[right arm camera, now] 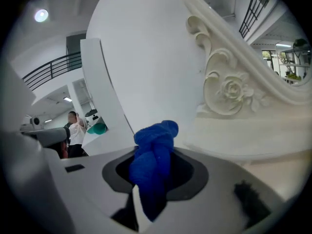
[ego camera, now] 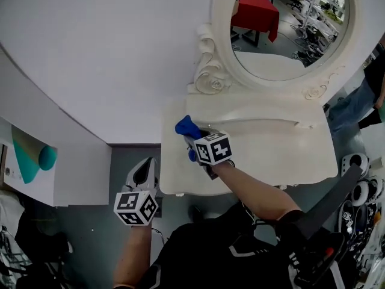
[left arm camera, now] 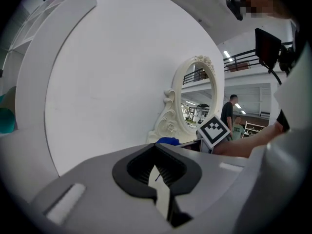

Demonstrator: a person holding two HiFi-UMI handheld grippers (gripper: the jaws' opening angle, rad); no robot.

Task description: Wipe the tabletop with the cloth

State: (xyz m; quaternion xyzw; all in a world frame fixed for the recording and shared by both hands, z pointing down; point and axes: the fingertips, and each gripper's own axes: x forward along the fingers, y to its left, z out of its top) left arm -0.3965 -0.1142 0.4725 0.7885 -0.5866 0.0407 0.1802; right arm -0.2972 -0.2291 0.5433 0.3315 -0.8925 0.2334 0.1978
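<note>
Cloth, head view: blue cloth (ego camera: pixel 185 126) is bunched at the tip of the right gripper (ego camera: pixel 191 136), over the left part of the tabletop (ego camera: pixel 283 155), near its back edge; whether it touches the surface I cannot tell

Tabletop, head view: cream-white, smooth and matte, with a wavy front edge; an oval mirror (ego camera: pixel 289 23) in a carved frame (ego camera: pixel 210 71) stands at its back

Left gripper, head view: left gripper (ego camera: pixel 146 166) hangs off the table's left front corner, over grey floor (ego camera: pixel 132 155), well apart from the cloth

Left gripper, own view: jaws together, nothing between them; dark ribbed pads (left arm camera: pixel 139 167)

Right gripper, own view: jaws clamped on the cloth; a twisted knot sticks out past the tips; a carved rosette (right arm camera: pixel 234 89) of the frame is just ahead

Handling of cloth: probably light, soft, terry-like, not slippery; gripped at the middle it forms a lump, so a hold nearer one edge would likely let more fabric lie flat for wiping
</note>
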